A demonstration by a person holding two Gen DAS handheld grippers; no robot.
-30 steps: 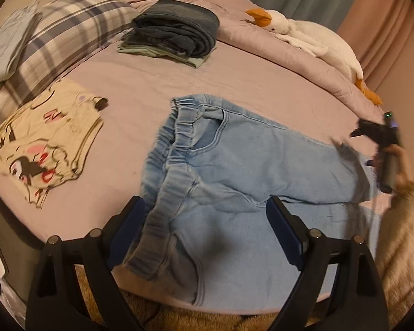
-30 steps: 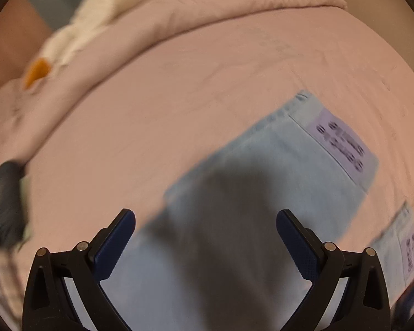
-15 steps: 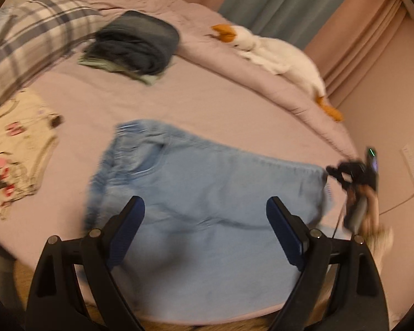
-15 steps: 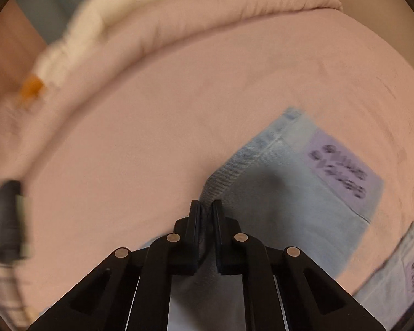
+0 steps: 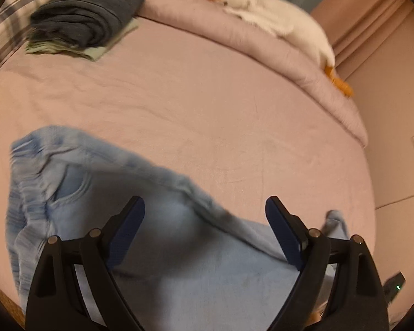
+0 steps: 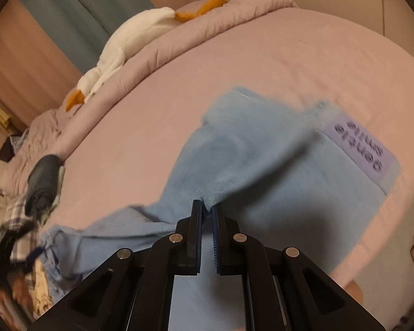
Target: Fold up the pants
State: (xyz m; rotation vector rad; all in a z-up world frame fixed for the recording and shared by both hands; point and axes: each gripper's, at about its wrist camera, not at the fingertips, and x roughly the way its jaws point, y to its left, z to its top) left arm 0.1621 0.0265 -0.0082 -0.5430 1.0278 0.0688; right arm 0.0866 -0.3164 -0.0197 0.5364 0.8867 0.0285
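Light blue denim pants (image 5: pixel 102 193) lie on the pink bed, waistband at the left in the left wrist view. My left gripper (image 5: pixel 204 215) is open and empty, hovering over the middle of the pants. My right gripper (image 6: pixel 207 207) is shut on the edge of a pant leg (image 6: pixel 248 151) and lifts it off the bed, so the fabric is raised and folding over. A lilac label (image 6: pixel 361 146) reading "gentle smile" shows at the leg hem.
A stack of folded dark clothes (image 5: pixel 88 13) sits at the back left of the bed sheet (image 5: pixel 207 96). A white goose plush (image 5: pixel 276 16) lies on the rolled duvet (image 5: pixel 262 49) along the far side. A plaid pillow (image 5: pixel 5 22) is at the far left. The wall is at the right.
My right gripper closed on the pant leg edge and has lifted it, pulling the leg up and over. My left gripper moved right along the pants, still open.
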